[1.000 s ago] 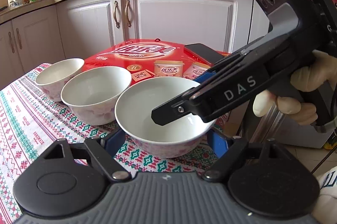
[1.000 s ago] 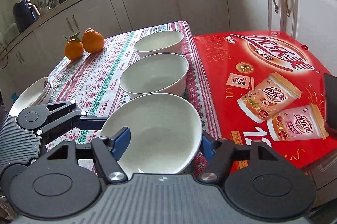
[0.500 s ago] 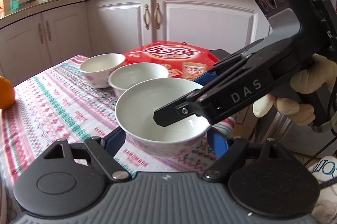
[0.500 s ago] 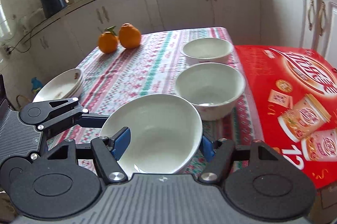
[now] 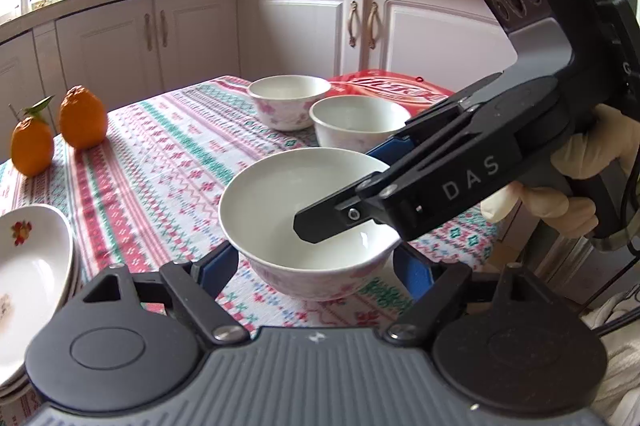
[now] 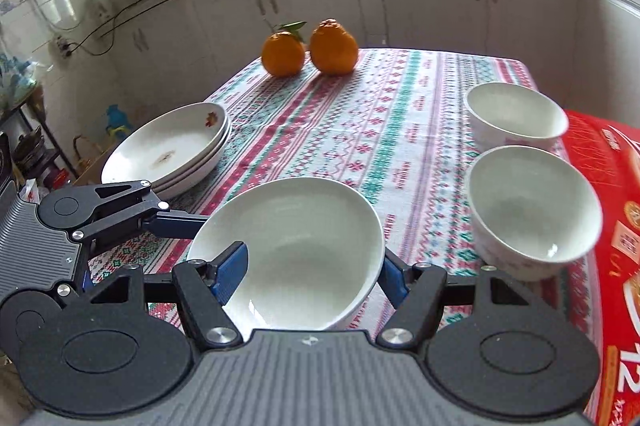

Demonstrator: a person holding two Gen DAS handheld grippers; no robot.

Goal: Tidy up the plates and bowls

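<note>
A white bowl (image 5: 280, 201) with a pink flower pattern hangs just above the patterned tablecloth, held from two sides. My left gripper (image 5: 316, 270) is shut on it, a blue pad at each side of its wall. My right gripper (image 6: 312, 278) is shut on the same bowl (image 6: 304, 242), and reaches over its rim from the right (image 5: 360, 193) in the left wrist view. Two more white bowls (image 6: 516, 113) (image 6: 532, 201) stand in a row at the right. A stack of shallow plates (image 6: 168, 153) sits at the table's left edge.
Two oranges (image 6: 282, 53) (image 6: 334, 45) lie at the far end of the tablecloth (image 6: 360, 129). A red carton (image 6: 612, 185) lies to the right of the bowls. White kitchen cabinets ring the table. A gloved hand (image 5: 576, 169) holds the right gripper.
Both grippers have swung left with the bowl, away from the red carton and the other two bowls. The oranges and the plate stack have come into view.
</note>
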